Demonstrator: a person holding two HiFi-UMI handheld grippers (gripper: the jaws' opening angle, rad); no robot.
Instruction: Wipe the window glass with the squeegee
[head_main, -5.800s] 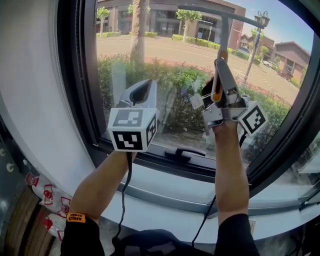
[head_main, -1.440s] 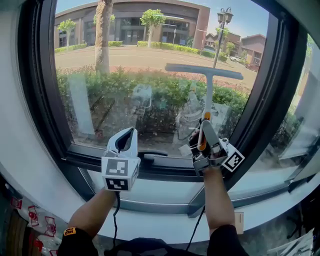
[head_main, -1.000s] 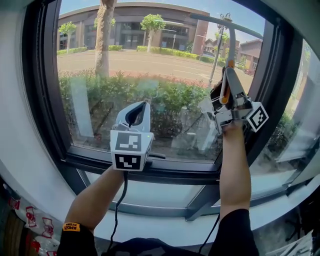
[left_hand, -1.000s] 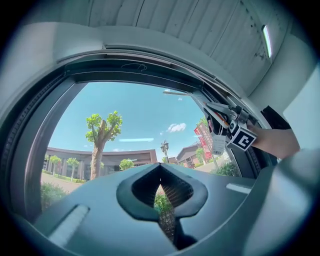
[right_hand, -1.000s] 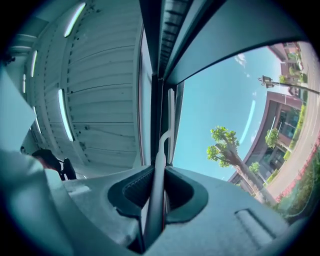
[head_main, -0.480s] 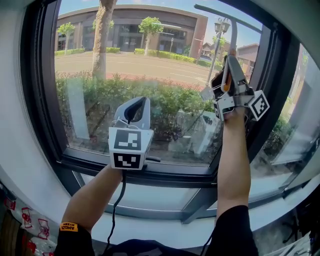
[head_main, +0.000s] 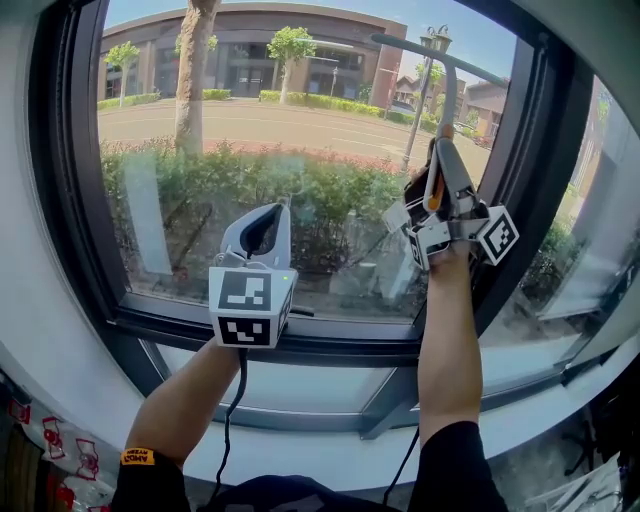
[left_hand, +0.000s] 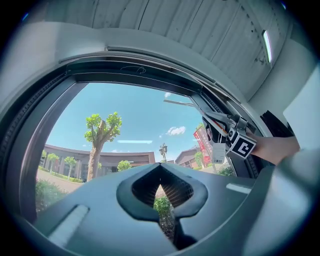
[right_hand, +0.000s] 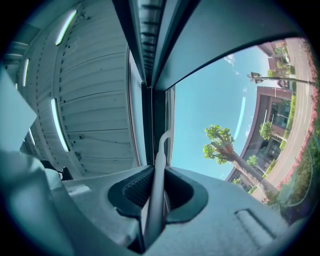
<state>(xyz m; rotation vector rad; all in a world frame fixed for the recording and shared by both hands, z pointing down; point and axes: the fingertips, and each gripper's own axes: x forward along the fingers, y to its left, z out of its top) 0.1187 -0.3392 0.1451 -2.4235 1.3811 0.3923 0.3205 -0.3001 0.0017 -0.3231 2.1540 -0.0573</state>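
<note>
**Window glass** (head_main: 250, 170): the largest item, filling the upper field. A dark frame (head_main: 300, 345) runs round it, w/ a pale sill (head_main: 300, 385) below. Street, trees, hedge and bldgs show through the pane.

**My arms:** both are bare to the elbow. The R arm is raised high toward the pane's upper R corner. The L arm is lower, in front of the bottom rail.

**Squeegee** (head_main: 450, 95): the shaft stands nearly upright. Its T-shaped blade sits at the top, tilted, close by the frame's upper R corner. I cannot tell whether the blade touches the glass. An orange strip shows on the handle low down, inside my grip.

**Right gripper** (right_hand: 159, 172): my fingers are clamped on the squeegee handle, one pad on each side, w/ the shaft running up between them. The marker cube (head_main: 497, 235) is at the wrist end.

**Left gripper** (left_hand: 160, 167): my fingers are closed tip to tip w/ nothing between them. It points at the lower pane, well apart from the squeegee. Its own marker cube (head_main: 248, 305) faces the head cam.
</note>
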